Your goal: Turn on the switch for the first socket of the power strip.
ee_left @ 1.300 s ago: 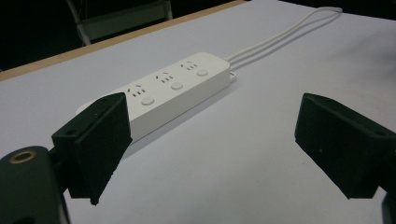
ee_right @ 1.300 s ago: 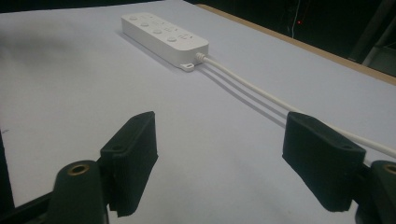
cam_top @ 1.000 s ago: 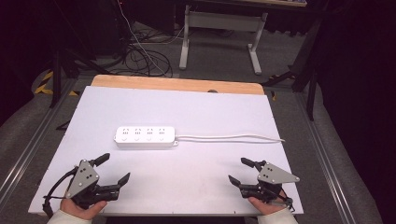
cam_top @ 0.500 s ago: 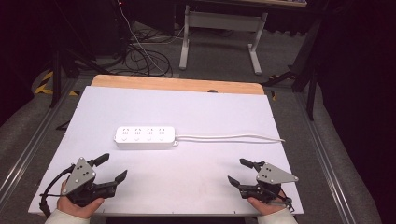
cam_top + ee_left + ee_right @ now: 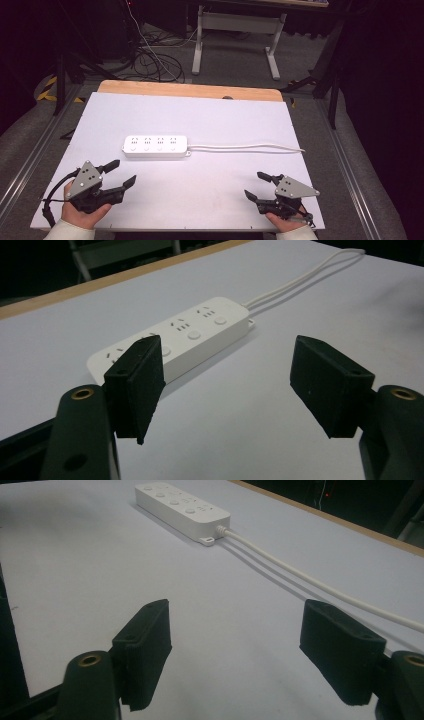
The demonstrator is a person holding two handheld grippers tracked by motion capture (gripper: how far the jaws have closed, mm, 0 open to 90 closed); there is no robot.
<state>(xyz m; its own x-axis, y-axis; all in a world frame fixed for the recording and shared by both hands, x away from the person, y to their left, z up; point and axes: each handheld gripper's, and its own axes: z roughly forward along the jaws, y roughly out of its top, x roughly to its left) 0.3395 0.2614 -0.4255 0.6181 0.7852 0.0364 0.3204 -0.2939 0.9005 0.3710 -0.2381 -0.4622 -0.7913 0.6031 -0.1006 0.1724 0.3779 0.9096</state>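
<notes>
The bench [image 5: 210, 115] takes up the middle of the high view, a white sheet over a wooden top whose far edge shows as a tan strip, with dark floor, cables and a desk frame beyond.

On it, just left of centre, lies the white power strip [image 5: 155, 147], flat, its long axis running left to right across the bench, 4 socket groups in a row, each with a round button. Its white cord [image 5: 250, 147] leaves the right-hand end and runs out toward the bench's right edge.

Down at the near edge, the left gripper [image 5: 118, 172] sits almost straight below the strip, jaws angled up and right toward it, spread wide, holding nothing. In the left gripper view the strip lies ahead, between the 2 black jaws.

The right gripper [image 5: 257, 185] is at the near right, jaws also wide apart and empty, pointing left and away, well apart from the strip; the cord passes across the bench beyond it.

My read: the left hand is nearer the strip's body, the right nearer the cord.

No brand or lettering is legible anywhere on the strip.
</notes>
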